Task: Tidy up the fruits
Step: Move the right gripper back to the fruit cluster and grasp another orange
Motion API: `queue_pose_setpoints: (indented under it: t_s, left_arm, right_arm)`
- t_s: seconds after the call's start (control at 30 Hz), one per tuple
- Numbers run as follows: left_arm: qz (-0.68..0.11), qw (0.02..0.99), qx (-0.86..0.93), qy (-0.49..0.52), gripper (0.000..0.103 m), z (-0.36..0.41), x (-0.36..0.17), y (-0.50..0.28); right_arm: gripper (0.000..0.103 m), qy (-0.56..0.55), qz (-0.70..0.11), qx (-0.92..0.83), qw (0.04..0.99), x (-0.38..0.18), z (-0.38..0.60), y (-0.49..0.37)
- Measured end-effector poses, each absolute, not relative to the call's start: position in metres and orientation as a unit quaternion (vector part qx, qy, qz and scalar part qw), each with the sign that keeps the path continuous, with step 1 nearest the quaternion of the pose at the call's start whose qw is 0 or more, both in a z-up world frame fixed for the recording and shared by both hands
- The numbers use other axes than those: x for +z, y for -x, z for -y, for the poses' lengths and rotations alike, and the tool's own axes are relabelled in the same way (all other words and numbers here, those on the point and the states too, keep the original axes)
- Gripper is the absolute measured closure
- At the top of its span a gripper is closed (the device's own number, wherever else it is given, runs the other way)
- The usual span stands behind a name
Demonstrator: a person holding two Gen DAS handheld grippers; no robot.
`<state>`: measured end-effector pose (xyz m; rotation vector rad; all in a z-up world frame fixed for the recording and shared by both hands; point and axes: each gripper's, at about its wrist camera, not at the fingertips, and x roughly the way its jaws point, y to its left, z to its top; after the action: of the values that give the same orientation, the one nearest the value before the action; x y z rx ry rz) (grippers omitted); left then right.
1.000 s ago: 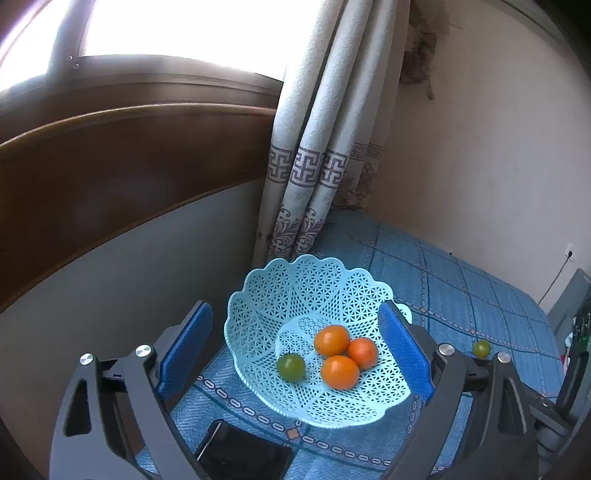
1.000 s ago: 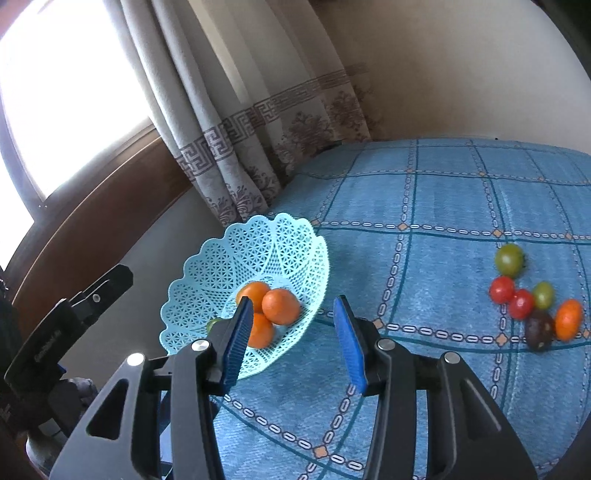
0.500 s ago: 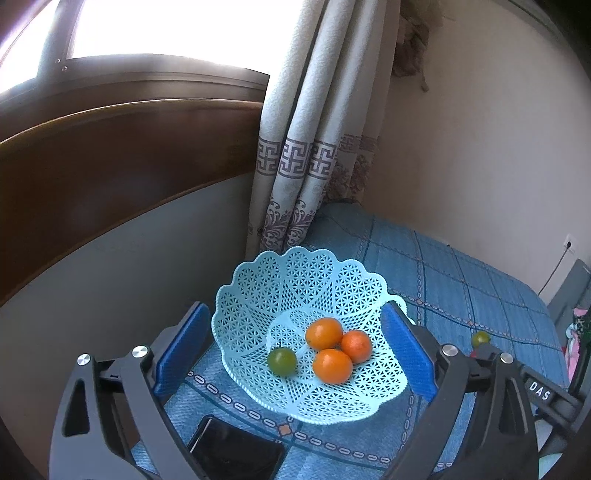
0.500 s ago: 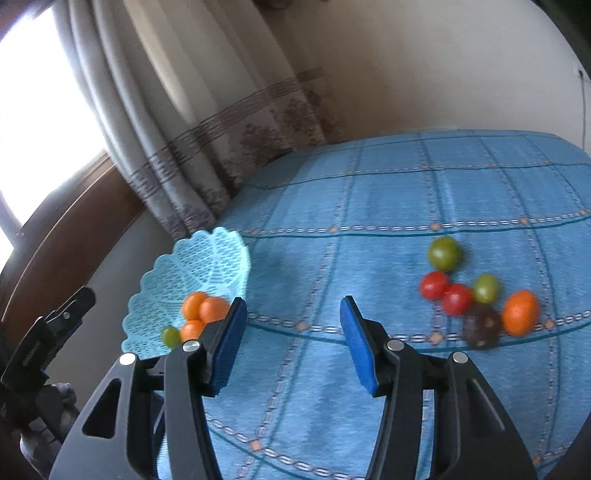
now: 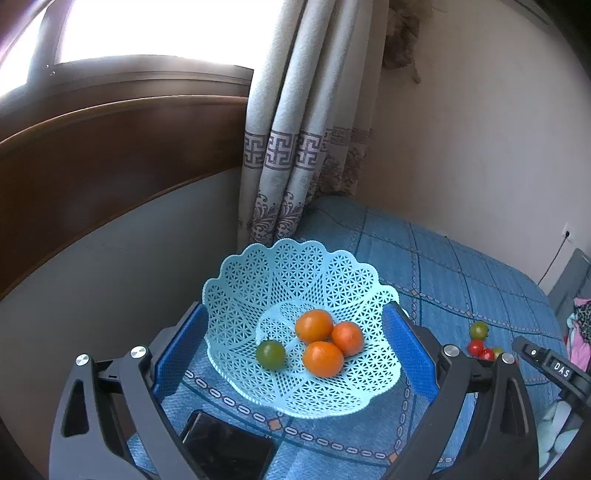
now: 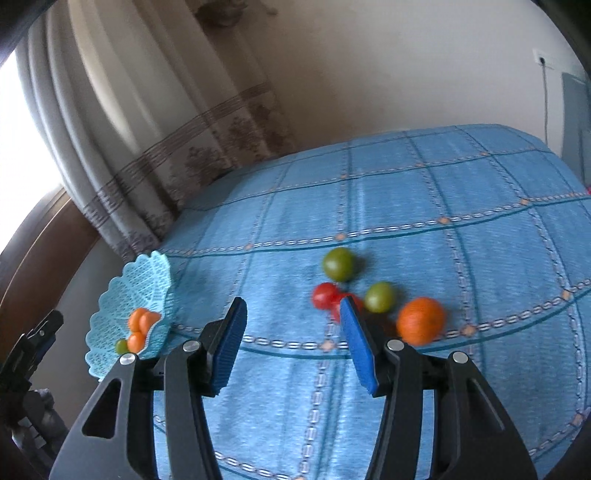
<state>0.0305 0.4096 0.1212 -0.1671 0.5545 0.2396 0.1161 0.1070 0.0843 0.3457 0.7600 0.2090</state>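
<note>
On the blue patterned bedspread (image 6: 424,229), near the corner by the curtain (image 5: 284,147), sits the light-blue lattice basket (image 5: 280,280). Inside it: three orange fruits (image 5: 314,325) bunched together and touching, plus one green tomato (image 5: 271,354) just beside them on the left. Left gripper (image 5: 299,350) hangs over the basket with jaws spread wide, blue pads flanking the basket's two sides, nothing held; can't tell if the pads touch the rim. Black phone (image 5: 225,448) lies flat on the bedspread just in front of the basket, between the left gripper's arms. Right gripper (image 6: 291,339) is well apart from the basket, over the open middle of the bedspread, jaws also wide apart and empty. Loose fruit cluster sits just past its right fingertip: a green tomato (image 6: 339,264) farthest back, a red tomato (image 6: 325,295) in front of it, a second red one mostly hidden behind the right pad, a smaller green tomato (image 6: 379,297) next to that, and an orange fruit (image 6: 421,320) at the right end. Something dark lies between the pad and the orange fruit, too hidden to identify. Right wrist view is motion-blurred. From that view the basket shows at far left, near the bed's edge. Left wrist view catches the same cluster small, far right, with the right gripper's body in front of it. Window (image 5: 147,33) is blown out bright above a dark wooden panel (image 5: 110,155).
</note>
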Motion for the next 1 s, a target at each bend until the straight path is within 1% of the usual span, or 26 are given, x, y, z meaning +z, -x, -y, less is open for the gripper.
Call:
queue_pose_setpoints:
  t_s: [0.27, 0.43, 0.8, 1.0]
  left_arm:
    - [-0.279, 0.951, 0.112, 0.074, 0.007, -0.402, 0.117, -0.033]
    - [-0.283, 0.951, 0.109, 0.068, 0.007, -0.398, 0.113, -0.034]
    - [-0.292, 0.95, 0.098, 0.053, 0.007, -0.387, 0.104, -0.038]
    - [-0.298, 0.949, 0.093, 0.042, 0.007, -0.379, 0.099, -0.039]
  right_arm:
    - [0.05, -0.182, -0.37, 0.059, 0.909, 0.075, -0.066, -0.114]
    - [0.05, -0.194, -0.385, 0.041, 0.901, 0.062, -0.049, -0.118]
    - [0.05, -0.194, -0.414, 0.026, 0.889, 0.04, -0.039, -0.128]
    - [0.052, -0.175, -0.429, 0.022, 0.886, 0.028, -0.044, -0.136]
